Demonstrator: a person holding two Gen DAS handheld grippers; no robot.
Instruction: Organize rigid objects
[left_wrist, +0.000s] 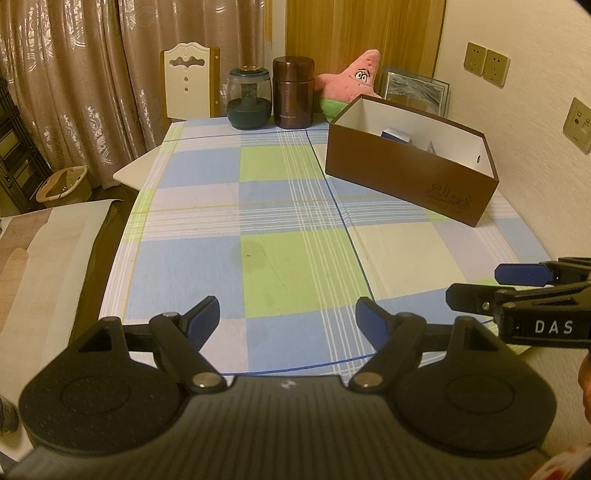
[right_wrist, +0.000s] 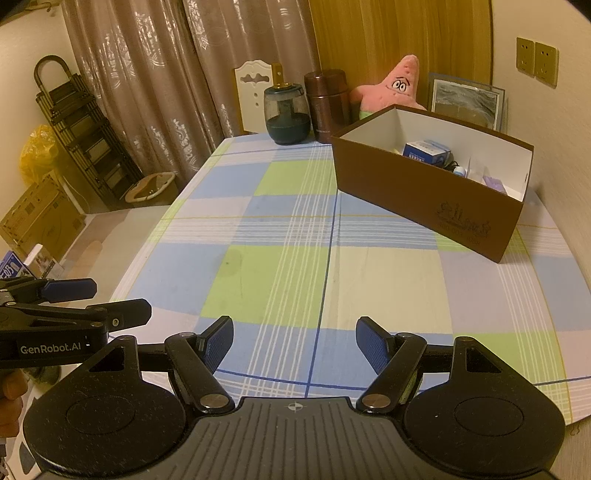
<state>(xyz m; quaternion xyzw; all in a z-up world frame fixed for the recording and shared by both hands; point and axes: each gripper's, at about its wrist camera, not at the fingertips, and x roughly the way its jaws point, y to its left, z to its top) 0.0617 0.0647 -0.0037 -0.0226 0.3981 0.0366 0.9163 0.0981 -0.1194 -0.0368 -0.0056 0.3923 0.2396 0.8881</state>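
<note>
Both claws hung over the checked tablecloth (left_wrist: 280, 206), nothing between the pads. The left gripper (left_wrist: 288, 315) stood wide, low in its frame; the right gripper (right_wrist: 294, 341) gaped wide too, empty. Upper right, the brown box (right_wrist: 424, 192) sat on the cloth, a blue-and-white carton (right_wrist: 424, 150) and small items inside. A jar (left_wrist: 248, 99), flask (left_wrist: 293, 94) and pink plush star (left_wrist: 351, 83) lined the far edge.

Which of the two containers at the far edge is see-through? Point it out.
The squat green jar, left of the brown flask. Its upper half is clear, showing an insert inside; the taller flask is solid metal all over.
</note>
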